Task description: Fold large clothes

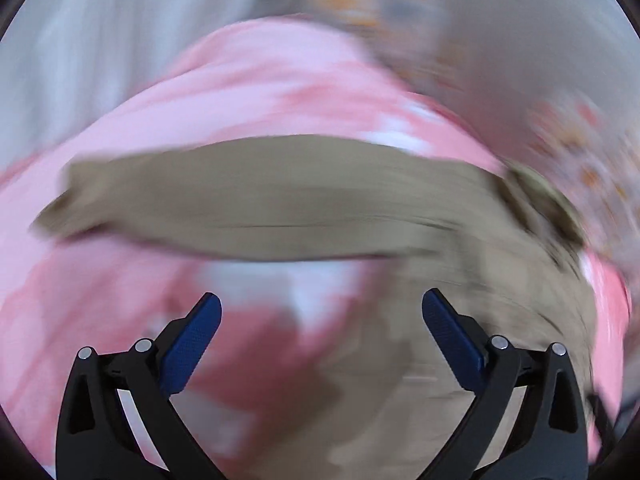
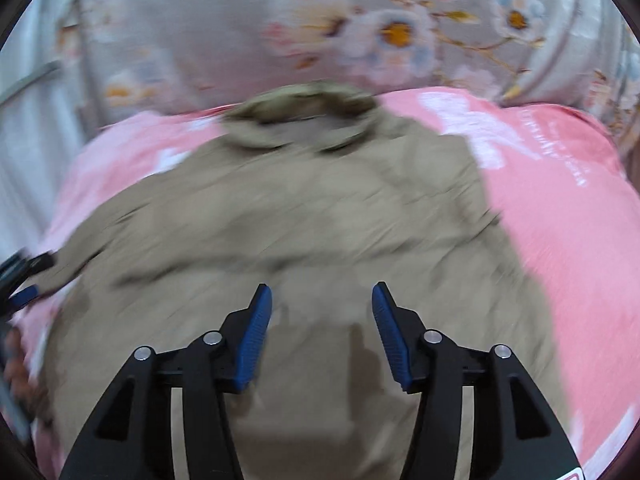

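Here a khaki jacket [image 2: 304,216] lies spread on a pink bedcover [image 2: 560,208], its collar [image 2: 300,116] toward a grey floral cloth [image 2: 224,20] behind. The right gripper [image 2: 322,300] hovers over the jacket's lower part, jaws partly apart and empty. The left gripper [image 1: 322,312] has its jaws wide, nothing between them, above the blurred jacket and pink cover.

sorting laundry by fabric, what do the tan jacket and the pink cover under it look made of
Tan collared jacket: probably matte woven cotton or a blend; it shows fine dull creases, no sheen. Pink printed bed cover: likely soft cotton-like sheeting, smooth and matte with white print. Blur leaves both uncertain.
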`<state>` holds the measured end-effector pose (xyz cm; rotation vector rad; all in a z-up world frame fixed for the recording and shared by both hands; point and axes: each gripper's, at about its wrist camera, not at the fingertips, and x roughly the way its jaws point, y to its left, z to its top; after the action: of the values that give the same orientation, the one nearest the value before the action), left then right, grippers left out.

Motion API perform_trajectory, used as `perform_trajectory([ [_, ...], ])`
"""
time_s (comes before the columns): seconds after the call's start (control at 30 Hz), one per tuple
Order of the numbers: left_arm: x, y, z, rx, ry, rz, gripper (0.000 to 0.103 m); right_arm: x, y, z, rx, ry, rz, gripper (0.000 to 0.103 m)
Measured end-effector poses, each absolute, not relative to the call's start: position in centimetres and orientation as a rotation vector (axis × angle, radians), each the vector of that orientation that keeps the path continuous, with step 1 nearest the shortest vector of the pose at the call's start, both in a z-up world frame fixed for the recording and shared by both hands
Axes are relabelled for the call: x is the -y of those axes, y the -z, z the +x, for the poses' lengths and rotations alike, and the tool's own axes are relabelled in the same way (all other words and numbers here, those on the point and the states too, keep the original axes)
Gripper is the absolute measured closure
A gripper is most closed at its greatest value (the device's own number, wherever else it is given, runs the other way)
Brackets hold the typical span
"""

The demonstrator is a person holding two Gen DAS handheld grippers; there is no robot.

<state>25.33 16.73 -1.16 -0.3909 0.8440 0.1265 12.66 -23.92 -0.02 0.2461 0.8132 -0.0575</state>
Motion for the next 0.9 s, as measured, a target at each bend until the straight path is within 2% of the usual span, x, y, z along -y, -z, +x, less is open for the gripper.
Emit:
perform_trajectory([
  [0.2,-29.6,4.5,23.6,-0.865,-0.3,-0.68,0.005,21.6,2.8,9.9,-0.855,0.029,0.311,0.047],
  [0.33,-32.4,4.3,24.0,-0.823,-0.286,-0.778,0.009,20.0,3.4,8.7,-0.844,0.072,0.275,0.047],
  [0.37,-32.7,4.2,24.2,-0.816,-0.285,-0.781,0.015,19.6,3.4,8.3,-0.837,0.083,0.258,0.046],
  [0.43,-33.2,3.5,25.1,-0.812,-0.27,-0.768,0.043,19.0,3.4,7.5,-0.825,0.097,0.232,0.044],
  [0.47,-33.1,3.1,25.6,-0.821,-0.267,-0.75,0.046,18.7,3.4,7.1,-0.818,0.103,0.216,0.043],
  [0.53,-32.5,1.5,26.5,-0.811,-0.283,-0.682,0.064,18.7,3.2,6.3,-0.809,0.107,0.203,0.043],
  [0.57,-32.2,0.9,26.9,-0.804,-0.289,-0.644,0.081,18.8,3.1,5.9,-0.806,0.107,0.204,0.042],
  [0.6,-31.2,-0.5,27.2,-0.784,-0.29,-0.585,0.093,18.9,3.0,5.6,-0.806,0.108,0.21,0.042],
  [0.77,-25.9,-7.4,26.9,-0.662,-0.131,-0.498,0.099,19.8,2.2,4.6,-0.801,0.114,0.244,0.042],
  [0.9,-16.4,-13.7,26.8,-0.568,0.052,-0.346,0.099,20.8,1.4,4.5,-0.792,0.14,0.258,0.042],
])
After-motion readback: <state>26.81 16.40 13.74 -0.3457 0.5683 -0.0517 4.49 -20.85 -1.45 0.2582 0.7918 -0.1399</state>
